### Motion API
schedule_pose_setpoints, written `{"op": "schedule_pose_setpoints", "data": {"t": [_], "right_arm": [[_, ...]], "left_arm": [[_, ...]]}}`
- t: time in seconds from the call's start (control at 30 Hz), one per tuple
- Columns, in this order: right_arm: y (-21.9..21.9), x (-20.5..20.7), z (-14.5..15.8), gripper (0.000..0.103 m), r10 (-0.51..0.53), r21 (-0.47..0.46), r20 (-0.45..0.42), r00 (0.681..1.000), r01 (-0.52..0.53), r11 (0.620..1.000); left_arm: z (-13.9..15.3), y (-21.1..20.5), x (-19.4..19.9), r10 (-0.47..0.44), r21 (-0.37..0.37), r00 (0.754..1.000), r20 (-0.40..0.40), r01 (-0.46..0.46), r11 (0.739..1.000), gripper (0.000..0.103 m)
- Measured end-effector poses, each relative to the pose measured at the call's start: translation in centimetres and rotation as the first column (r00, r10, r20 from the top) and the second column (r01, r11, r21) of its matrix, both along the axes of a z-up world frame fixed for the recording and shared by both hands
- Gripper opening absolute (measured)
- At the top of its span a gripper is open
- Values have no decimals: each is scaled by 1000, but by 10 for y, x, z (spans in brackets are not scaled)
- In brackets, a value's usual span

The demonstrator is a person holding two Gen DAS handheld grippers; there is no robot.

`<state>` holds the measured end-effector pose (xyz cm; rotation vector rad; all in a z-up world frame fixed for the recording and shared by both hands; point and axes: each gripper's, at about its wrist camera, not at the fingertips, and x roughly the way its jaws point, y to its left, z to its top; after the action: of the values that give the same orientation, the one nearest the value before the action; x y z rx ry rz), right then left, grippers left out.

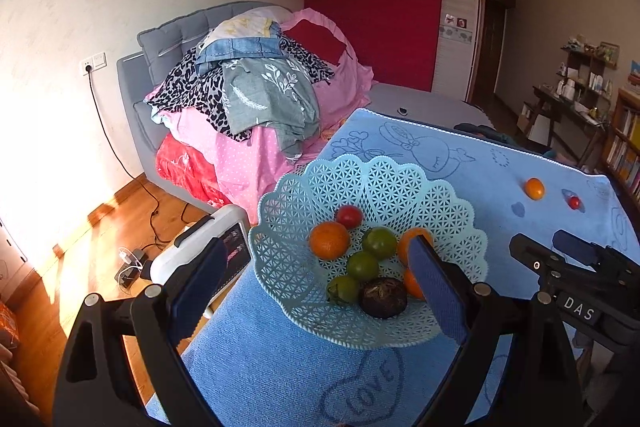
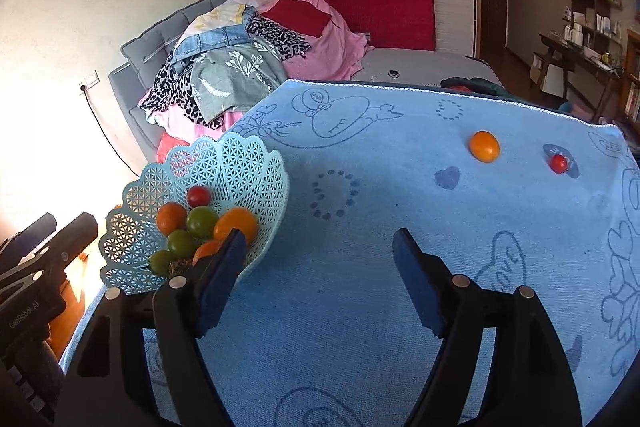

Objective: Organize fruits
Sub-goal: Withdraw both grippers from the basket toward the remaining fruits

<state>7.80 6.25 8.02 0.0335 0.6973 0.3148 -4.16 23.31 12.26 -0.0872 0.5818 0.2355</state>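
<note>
From my left wrist, my left gripper point(image 1: 316, 279) stands wide open and empty, its fingers flanking the pale blue lattice basket point(image 1: 452, 203) of fruit: oranges, green tomatoes, a red tomato point(image 1: 349, 216), one dark fruit point(image 1: 383, 297). From my right wrist, my right gripper point(image 2: 320, 263) hangs open, holding nothing, over the blue towel point(image 2: 360, 307) on the bench. Far beyond it lie an orange fruit point(image 2: 484, 146) and a small red tomato point(image 2: 558, 163), well apart from the basket.

Basket point(image 1: 448, 203): we see it on the surface's point(image 2: 360, 307) left part, fruits inside.
Orange point(image 2: 484, 146): on the surface, far right of the basket.
Cherry tomato point(image 2: 558, 163): right of that orange.
Bed point(image 1: 420, 99): behind the surface.
</note>
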Motion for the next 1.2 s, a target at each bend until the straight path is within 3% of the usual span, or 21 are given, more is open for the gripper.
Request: {"op": "schedule_pose_setpoints", "data": {"t": [0.1,0.3,1.2], "right_arm": [[-9,2,-4,84,-28,-11,-1,1000,28,1000],[-29,9,-11,84,-76,-47,-6,997,76,996],[-123,47,-19,85,-246,-87,36,969,248,965]], "left_arm": [[-5,-10,3,-10,13,1000,-13,10,1000,91],[-15,-30,14,-37,33,998,-51,39,999,91],[-13,-140,96,-179,144,981,-78,189,971,91]]}}
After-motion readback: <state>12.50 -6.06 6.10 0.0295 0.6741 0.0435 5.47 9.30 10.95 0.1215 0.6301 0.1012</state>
